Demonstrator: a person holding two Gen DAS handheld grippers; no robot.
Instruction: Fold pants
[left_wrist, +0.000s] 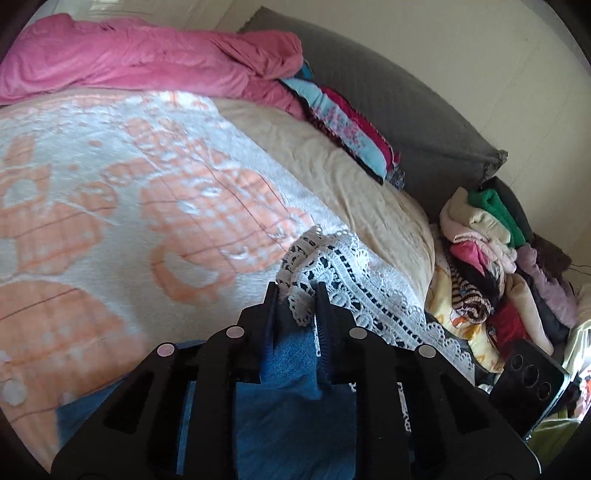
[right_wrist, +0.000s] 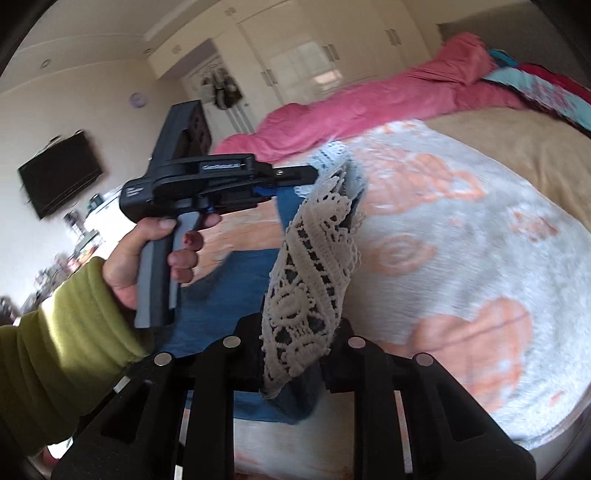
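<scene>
The pants are blue denim with a white lace hem. My left gripper is shut on the lace hem and blue cloth, held above the bed. My right gripper is shut on the other lace hem, which hangs between its fingers. The blue cloth stretches between the two grippers over the blanket. The left gripper's body shows in the right wrist view, held by a hand with a green sleeve.
A white and orange blanket covers the bed. A pink duvet lies at the far side, a grey pillow and folded clothes by the headboard. A heap of clothes and a phone lie at the right.
</scene>
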